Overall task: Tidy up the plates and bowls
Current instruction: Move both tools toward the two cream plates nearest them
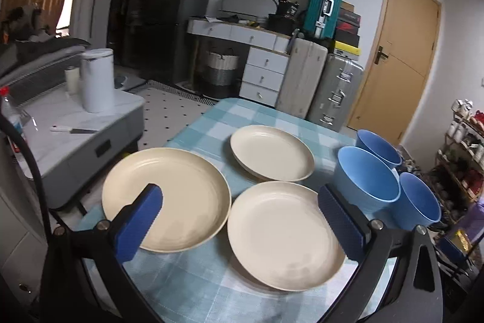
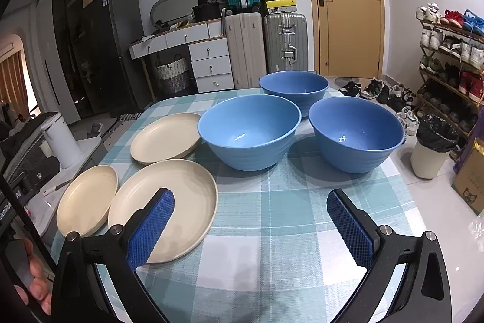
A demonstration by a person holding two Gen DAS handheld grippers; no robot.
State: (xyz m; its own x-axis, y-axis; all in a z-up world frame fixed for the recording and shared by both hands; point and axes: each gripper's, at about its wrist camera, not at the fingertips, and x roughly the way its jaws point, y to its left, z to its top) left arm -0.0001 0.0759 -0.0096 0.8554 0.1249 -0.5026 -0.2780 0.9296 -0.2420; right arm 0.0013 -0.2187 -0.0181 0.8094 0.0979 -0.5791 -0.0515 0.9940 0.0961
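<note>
Three cream plates lie apart on the checked tablecloth: a left plate (image 1: 169, 196), a near plate (image 1: 284, 235) and a far plate (image 1: 272, 152). Three blue bowls stand upright to their right: a middle bowl (image 2: 249, 135), a right bowl (image 2: 355, 133) and a far bowl (image 2: 293, 87). My left gripper (image 1: 239, 214) is open and empty, held above the left and near plates. My right gripper (image 2: 251, 220) is open and empty, above bare cloth in front of the bowls, with the near plate (image 2: 165, 208) under its left finger.
The table (image 2: 272, 232) has a blue-and-white checked cloth. A grey side cabinet (image 1: 75, 123) with a white canister and a knife stands to the left. A bin (image 2: 432, 147), a shoe rack and a cardboard box are to the right. Suitcases and drawers stand behind.
</note>
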